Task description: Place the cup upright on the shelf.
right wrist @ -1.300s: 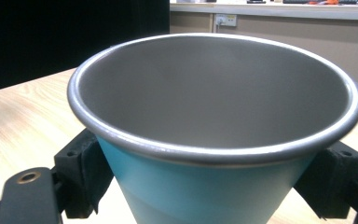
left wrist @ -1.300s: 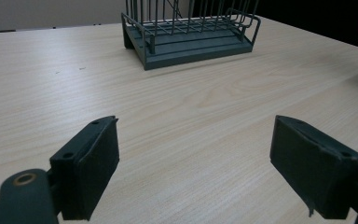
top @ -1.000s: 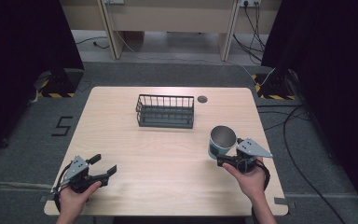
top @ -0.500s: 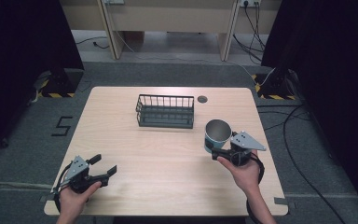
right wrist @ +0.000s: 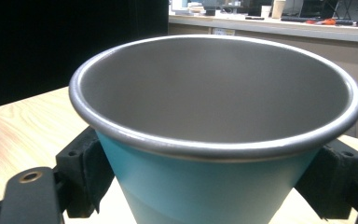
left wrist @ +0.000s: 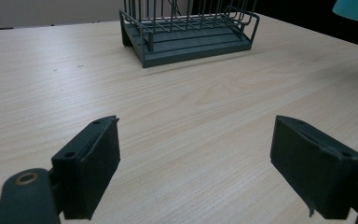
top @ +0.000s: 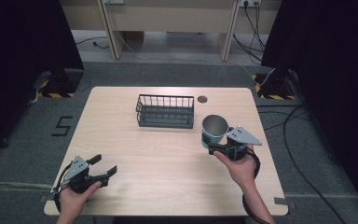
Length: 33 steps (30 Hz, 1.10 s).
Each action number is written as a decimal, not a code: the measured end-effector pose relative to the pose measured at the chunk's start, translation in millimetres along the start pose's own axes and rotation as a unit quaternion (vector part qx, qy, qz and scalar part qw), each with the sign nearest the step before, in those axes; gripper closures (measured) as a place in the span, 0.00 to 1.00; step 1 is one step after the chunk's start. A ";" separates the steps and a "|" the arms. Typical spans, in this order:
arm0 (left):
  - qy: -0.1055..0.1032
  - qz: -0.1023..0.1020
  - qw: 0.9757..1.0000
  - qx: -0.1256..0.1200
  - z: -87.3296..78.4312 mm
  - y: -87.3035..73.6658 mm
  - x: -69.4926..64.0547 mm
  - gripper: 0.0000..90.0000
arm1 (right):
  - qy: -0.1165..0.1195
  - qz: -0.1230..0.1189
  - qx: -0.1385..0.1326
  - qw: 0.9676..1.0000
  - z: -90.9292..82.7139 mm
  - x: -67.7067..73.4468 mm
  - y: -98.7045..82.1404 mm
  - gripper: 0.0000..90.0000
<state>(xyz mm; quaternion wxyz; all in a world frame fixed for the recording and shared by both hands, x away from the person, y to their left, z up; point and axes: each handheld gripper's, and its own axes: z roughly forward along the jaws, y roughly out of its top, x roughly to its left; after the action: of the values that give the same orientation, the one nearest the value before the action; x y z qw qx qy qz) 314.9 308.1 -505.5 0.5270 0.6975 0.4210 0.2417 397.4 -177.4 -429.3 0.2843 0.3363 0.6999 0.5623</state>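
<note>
A teal cup (top: 213, 131) with a grey metal inside is held upright above the table's right side, just right of the wire basket. My right gripper (top: 218, 148) is shut on its lower body; in the right gripper view the cup (right wrist: 214, 154) sits squeezed between both black pads (right wrist: 88, 170). A dark wire basket (top: 165, 111) stands at the middle back of the table, its slatted floor bare; it appears too in the left gripper view (left wrist: 189, 29). My left gripper (top: 103, 168) rests near the front left corner, jaws wide apart, holding nothing (left wrist: 196, 168).
The light wooden table (top: 168, 172) has a round cable hole (top: 202, 99) behind the basket. Dark curtains flank both sides, and cables lie on the floor at the right.
The right gripper has carried the cup up and away from the front edge, toward the basket. The left gripper has stayed put.
</note>
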 end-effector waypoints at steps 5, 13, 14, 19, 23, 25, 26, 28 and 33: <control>0.000 -0.001 1.000 -0.001 0.0 0.0 0.1 0.17 | -0.001 0.001 -0.001 1.000 4.8 -0.3 2.0 0.19; 0.000 0.000 1.000 -0.001 -0.2 0.0 0.2 0.17 | -0.004 0.000 -0.005 1.000 15.1 -0.3 9.1 0.19; 0.000 0.000 1.000 -0.001 -0.2 0.0 0.2 0.17 | -0.004 0.000 -0.005 1.000 15.1 -0.3 9.1 0.19; 0.000 -0.001 1.000 -0.002 -0.3 0.0 0.3 0.17 | -0.004 -0.002 -0.007 1.000 22.1 1.4 12.9 0.19; -0.001 0.000 1.000 -0.002 -0.3 0.2 0.1 0.17 | -0.004 -0.001 -0.008 1.000 27.5 3.2 14.7 0.19; 0.000 0.000 1.000 -0.003 -0.5 0.3 0.0 0.17 | -0.003 0.001 -0.011 1.000 31.9 4.8 16.8 0.19; -0.001 -0.001 1.000 -0.004 -0.5 0.2 0.0 0.17 | -0.002 0.002 -0.011 1.000 33.2 5.4 17.7 0.19; -0.001 -0.001 1.000 -0.004 -0.5 0.2 0.0 0.17 | -0.001 0.002 -0.014 1.000 36.1 6.3 19.6 0.19; -0.001 -0.001 1.000 -0.005 -0.6 0.3 0.0 0.17 | -0.001 0.001 -0.016 1.000 41.9 8.4 23.6 0.19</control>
<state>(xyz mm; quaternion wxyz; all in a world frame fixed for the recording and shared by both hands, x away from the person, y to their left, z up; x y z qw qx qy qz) 314.5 308.4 -505.0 0.5309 0.6952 0.4196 0.2424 428.3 -142.4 -415.1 0.2901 0.3331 0.6904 0.5729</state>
